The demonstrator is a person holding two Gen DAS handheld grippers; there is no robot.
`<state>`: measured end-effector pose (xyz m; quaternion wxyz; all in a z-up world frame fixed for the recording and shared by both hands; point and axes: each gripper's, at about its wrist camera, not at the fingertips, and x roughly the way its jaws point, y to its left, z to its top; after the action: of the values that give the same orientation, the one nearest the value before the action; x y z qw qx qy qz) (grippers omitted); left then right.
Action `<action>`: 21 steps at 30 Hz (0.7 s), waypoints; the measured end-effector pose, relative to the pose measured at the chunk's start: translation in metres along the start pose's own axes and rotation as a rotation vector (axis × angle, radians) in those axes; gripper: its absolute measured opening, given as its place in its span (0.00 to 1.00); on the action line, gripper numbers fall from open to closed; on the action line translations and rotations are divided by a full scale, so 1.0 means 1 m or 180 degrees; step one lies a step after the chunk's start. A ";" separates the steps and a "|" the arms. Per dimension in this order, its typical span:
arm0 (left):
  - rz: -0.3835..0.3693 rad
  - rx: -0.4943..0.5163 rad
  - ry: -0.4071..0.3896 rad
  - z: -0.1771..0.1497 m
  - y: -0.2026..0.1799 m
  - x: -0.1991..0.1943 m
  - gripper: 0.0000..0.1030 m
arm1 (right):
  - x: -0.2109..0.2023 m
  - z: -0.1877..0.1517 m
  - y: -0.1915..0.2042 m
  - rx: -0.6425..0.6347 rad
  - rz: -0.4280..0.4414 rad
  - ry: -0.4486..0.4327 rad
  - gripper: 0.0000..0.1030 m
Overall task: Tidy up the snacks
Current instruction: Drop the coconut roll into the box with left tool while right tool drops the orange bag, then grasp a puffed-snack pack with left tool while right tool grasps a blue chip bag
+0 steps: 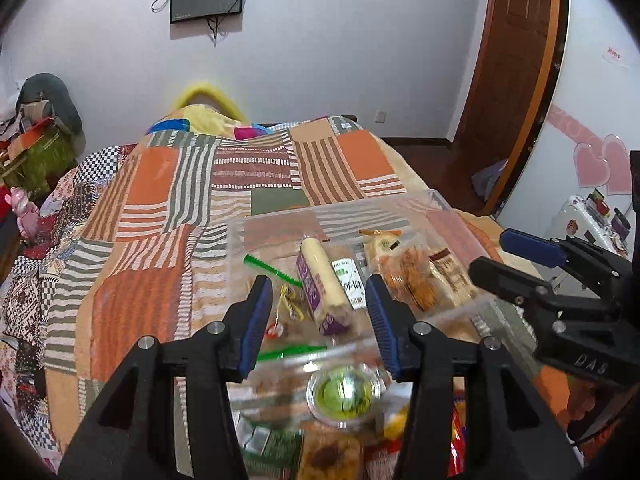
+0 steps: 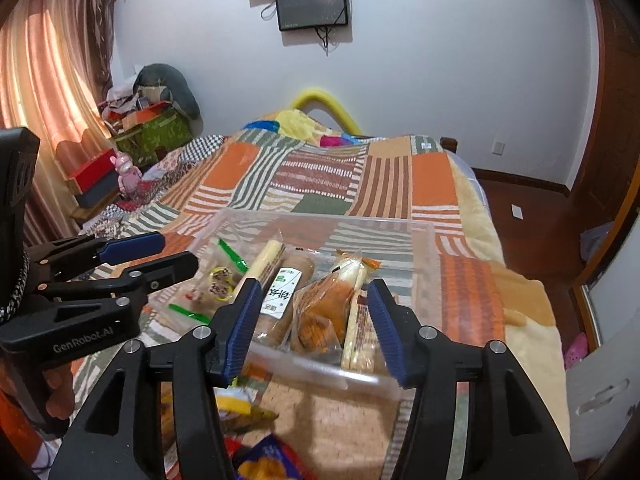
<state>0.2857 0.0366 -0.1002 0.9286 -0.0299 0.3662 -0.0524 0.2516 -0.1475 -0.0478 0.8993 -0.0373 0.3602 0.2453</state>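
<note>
A clear plastic bin (image 1: 436,200) (image 2: 424,240) sits on the patchwork bed and holds several snacks: a purple and cream bar (image 1: 322,280), a white-labelled pack (image 2: 282,288), an orange cracker bag (image 1: 412,276) (image 2: 320,308), and green-zip candy bags (image 1: 276,272) (image 2: 224,276). My left gripper (image 1: 316,320) is open and empty above the bin's near left part. A green jelly cup (image 1: 344,394) lies below it. My right gripper (image 2: 312,320) is open and empty above the bin's near edge. Each gripper shows in the other's view, the right one (image 1: 516,256) and the left one (image 2: 160,252).
More loose snack packs lie on the bedspread (image 1: 160,240) in front of the bin, a green pack (image 1: 276,448), a brown one (image 1: 332,456) and yellow and red ones (image 2: 248,404). Boxes and clutter (image 2: 152,128) stand at the far left; a door (image 1: 516,52) is at the right.
</note>
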 end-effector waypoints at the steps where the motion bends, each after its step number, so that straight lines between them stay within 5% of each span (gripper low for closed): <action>1: -0.0003 -0.0001 -0.0005 -0.003 0.001 -0.005 0.48 | -0.004 -0.002 0.001 0.0008 0.0007 -0.0015 0.52; 21: -0.0096 -0.0219 0.0572 -0.120 0.028 -0.029 0.49 | -0.016 -0.089 0.008 0.0175 0.0019 0.0431 0.66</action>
<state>0.1846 0.0662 -0.1704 0.8895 -0.0624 0.4491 -0.0562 0.1813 -0.1692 -0.1020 0.8728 -0.0280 0.4269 0.2349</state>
